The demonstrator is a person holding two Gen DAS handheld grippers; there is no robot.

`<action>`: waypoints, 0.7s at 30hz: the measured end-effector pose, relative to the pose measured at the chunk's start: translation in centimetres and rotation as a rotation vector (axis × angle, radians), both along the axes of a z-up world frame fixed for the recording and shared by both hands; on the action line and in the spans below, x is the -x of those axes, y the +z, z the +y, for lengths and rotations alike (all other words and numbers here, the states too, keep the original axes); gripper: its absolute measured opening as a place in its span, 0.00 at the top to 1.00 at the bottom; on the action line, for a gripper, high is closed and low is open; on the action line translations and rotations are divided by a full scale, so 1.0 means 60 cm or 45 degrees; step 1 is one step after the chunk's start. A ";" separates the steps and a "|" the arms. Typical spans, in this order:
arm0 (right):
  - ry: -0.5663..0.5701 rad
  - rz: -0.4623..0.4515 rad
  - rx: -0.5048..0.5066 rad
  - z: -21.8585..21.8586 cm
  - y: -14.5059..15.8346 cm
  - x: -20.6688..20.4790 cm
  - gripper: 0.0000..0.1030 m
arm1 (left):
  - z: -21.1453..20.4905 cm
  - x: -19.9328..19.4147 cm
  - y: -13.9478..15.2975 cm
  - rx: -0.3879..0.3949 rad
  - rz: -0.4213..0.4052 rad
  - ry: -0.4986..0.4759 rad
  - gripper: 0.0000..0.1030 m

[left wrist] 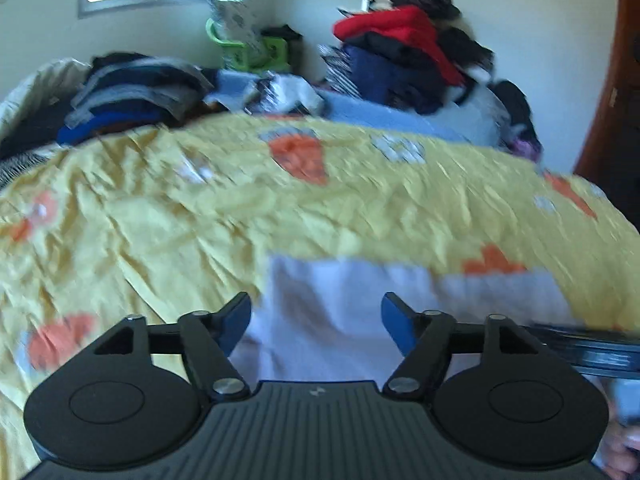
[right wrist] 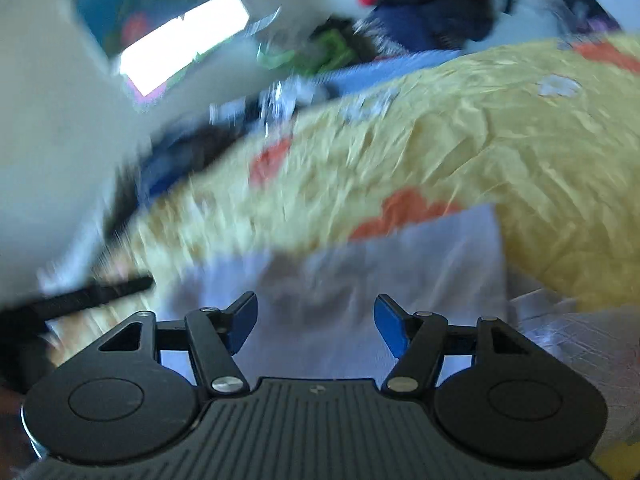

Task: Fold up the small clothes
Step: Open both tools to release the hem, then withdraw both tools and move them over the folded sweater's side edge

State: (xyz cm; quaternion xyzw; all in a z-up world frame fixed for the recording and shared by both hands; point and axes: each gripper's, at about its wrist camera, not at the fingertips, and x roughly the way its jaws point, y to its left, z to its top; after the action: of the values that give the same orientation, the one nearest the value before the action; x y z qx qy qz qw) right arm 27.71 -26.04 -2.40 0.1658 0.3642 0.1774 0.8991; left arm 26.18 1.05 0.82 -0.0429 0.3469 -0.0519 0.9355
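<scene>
A small pale lilac-white garment (left wrist: 340, 304) lies flat on the yellow bedspread (left wrist: 200, 208) near the front edge. My left gripper (left wrist: 316, 322) hovers just above its near part, blue pads wide apart, nothing between them. In the right wrist view the same garment (right wrist: 380, 264) spreads out ahead of my right gripper (right wrist: 316, 322), which is open too, with only cloth seen beyond the gap. Both views are blurred by motion. The other gripper's dark frame (left wrist: 592, 344) shows at the right edge of the left wrist view.
Stacks of folded dark clothes (left wrist: 132, 92) sit at the back left of the bed. A heap of red, navy and black clothes (left wrist: 408, 52) rises at the back right. A green basket (left wrist: 256, 48) stands by the wall under a window. A brown wooden panel (left wrist: 612, 100) is at the right.
</scene>
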 end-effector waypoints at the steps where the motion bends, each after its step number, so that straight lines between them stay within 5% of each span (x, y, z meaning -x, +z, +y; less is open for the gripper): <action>1: -0.003 0.009 0.076 0.012 -0.006 -0.005 0.32 | -0.005 0.000 -0.010 0.016 0.025 -0.013 0.27; 6: -0.198 -0.063 0.391 0.031 -0.011 -0.024 0.31 | -0.014 -0.003 -0.050 0.018 0.089 0.018 0.27; 8: -0.240 -0.105 0.418 0.036 -0.001 -0.014 0.29 | -0.018 -0.001 -0.053 -0.028 0.059 0.022 0.27; 11: -0.088 -0.171 0.408 0.062 0.008 0.000 0.30 | -0.025 -0.001 -0.055 -0.080 0.049 0.035 0.27; 14: 0.024 -0.111 0.465 0.096 -0.004 -0.017 0.30 | -0.025 -0.003 -0.058 -0.083 0.056 0.044 0.27; 18: -0.086 -0.072 0.555 0.091 -0.031 -0.055 0.16 | -0.029 0.000 -0.063 -0.114 0.053 0.040 0.27; 21: -0.190 -0.060 0.524 0.077 -0.023 -0.061 0.17 | -0.029 0.000 -0.067 -0.118 0.054 0.035 0.26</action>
State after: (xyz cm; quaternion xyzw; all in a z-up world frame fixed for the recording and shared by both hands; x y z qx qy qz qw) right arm 31.35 -21.45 -3.79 0.0012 0.3583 0.0360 0.9329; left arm 26.17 -0.70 -3.22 -0.0055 0.3679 -0.0221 0.9296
